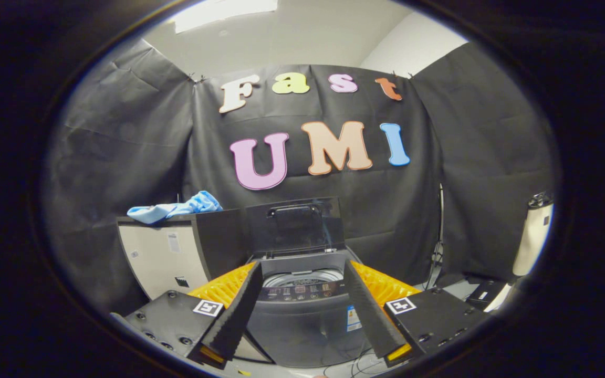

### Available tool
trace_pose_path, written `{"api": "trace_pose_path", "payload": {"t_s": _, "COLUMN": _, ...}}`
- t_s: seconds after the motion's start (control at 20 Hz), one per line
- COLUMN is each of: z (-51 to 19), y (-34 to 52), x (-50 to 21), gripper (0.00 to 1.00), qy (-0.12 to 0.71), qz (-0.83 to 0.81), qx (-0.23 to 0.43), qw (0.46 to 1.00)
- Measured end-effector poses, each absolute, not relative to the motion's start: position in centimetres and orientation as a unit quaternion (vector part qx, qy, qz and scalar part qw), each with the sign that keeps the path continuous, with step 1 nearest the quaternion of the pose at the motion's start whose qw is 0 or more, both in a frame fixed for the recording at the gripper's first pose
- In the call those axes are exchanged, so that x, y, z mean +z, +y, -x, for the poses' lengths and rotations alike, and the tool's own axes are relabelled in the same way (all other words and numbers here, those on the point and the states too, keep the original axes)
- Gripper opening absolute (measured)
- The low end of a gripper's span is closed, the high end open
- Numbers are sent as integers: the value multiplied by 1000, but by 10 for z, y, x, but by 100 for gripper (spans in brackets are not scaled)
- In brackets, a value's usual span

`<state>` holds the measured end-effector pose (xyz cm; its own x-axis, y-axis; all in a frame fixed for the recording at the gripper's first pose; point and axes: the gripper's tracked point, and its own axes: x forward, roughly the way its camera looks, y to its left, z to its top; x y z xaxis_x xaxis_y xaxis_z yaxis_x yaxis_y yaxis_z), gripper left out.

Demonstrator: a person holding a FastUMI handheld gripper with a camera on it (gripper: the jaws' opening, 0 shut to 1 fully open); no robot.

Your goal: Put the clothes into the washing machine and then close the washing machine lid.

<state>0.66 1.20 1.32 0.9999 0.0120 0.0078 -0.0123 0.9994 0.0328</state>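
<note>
I see washing machine (302,315) ahead between jaws, lid (296,226) raised upright, drum contents not discernible. Jaws spread wide, holding nothing. Blue clothes (174,208) lie crumpled on cabinet (176,252) just beside the machine, long axis sideways.

My gripper (300,273): two long wedge-shaped fingers (237,310) with ribbed faces; dark flat mounting blocks with round screws; one square black-and-white marker on each block.
</note>
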Motion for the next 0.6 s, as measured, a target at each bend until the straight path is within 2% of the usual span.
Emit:
{"api": "trace_pose_path", "payload": {"t_s": 0.3, "z": -42, "y": 84, "x": 56, "gripper": 97, "qy": 30, "qz": -85, "qx": 40, "qw": 995}}
{"api": "trace_pose_path", "payload": {"t_s": 0.4, "z": -55, "y": 127, "x": 84, "gripper": 97, "qy": 40, "qz": -113, "qx": 83, "qw": 989}}
{"api": "trace_pose_path", "payload": {"t_s": 0.6, "z": -94, "y": 173, "x": 136, "gripper": 97, "qy": 38, "qz": -34, "qx": 93, "qw": 994}}
